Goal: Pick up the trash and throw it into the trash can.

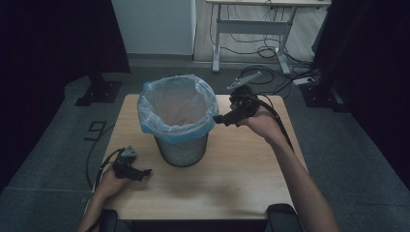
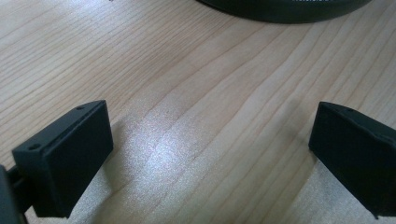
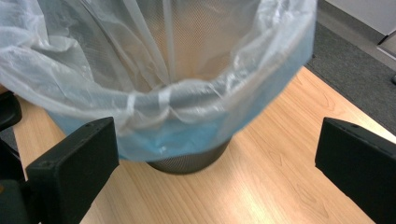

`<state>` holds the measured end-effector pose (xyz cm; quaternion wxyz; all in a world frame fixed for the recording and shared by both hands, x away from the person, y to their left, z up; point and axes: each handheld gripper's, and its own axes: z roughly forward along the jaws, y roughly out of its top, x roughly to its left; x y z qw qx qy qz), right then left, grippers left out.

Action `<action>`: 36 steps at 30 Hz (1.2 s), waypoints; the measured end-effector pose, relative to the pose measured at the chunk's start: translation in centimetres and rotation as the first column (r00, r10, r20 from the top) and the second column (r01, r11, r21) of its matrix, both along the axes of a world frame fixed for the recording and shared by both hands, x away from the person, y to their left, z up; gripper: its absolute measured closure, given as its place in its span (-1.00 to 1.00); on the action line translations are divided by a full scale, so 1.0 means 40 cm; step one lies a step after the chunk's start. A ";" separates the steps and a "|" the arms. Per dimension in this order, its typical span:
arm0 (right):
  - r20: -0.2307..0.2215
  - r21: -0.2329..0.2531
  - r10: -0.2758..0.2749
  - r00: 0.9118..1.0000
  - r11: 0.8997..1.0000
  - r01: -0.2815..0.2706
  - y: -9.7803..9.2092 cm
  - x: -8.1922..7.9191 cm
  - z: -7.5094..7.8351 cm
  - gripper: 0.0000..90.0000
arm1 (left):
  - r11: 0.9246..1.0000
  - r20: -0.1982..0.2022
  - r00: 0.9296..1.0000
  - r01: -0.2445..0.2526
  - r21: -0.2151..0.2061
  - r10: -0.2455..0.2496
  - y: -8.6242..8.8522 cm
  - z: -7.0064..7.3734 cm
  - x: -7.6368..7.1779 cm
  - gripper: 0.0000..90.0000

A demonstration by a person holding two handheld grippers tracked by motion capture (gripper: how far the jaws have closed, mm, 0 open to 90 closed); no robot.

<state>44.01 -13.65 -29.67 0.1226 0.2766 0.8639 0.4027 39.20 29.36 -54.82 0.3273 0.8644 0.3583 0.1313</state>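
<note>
Mesh bin with a blue liner sitting mid-table, a gripper on each side of it

Going left to right: the left gripper [image 1: 145, 172] is resting low on the wooden table [image 1: 241, 183] near the front-left corner, jaws spread wide with nothing but bare wood between them. The wastebasket [image 1: 181, 150] is standing upright around the middle of the table – dark metal mesh, round, with a pale blue plastic bag [image 1: 176, 108] lining it and folding over the rim, all crinkly and see-through. The right gripper [image 1: 218, 119] is hovering just beside the bag's right edge, jaws also gaping wide, gripping nothing.
</note>
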 end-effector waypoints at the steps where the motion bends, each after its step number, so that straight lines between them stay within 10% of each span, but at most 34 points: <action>1: 0.001 0.002 -0.004 1.000 1.000 0.004 -0.007 -0.001 -0.002 -1.00 | 1.000 0.000 1.000 0.000 0.000 0.000 0.000 0.000 0.000 -1.00; 36: 0.031 0.017 -0.134 0.990 0.991 0.134 -0.215 -0.045 -0.092 -0.95 | 1.000 0.000 1.000 0.000 0.000 0.000 0.000 0.000 0.000 -1.00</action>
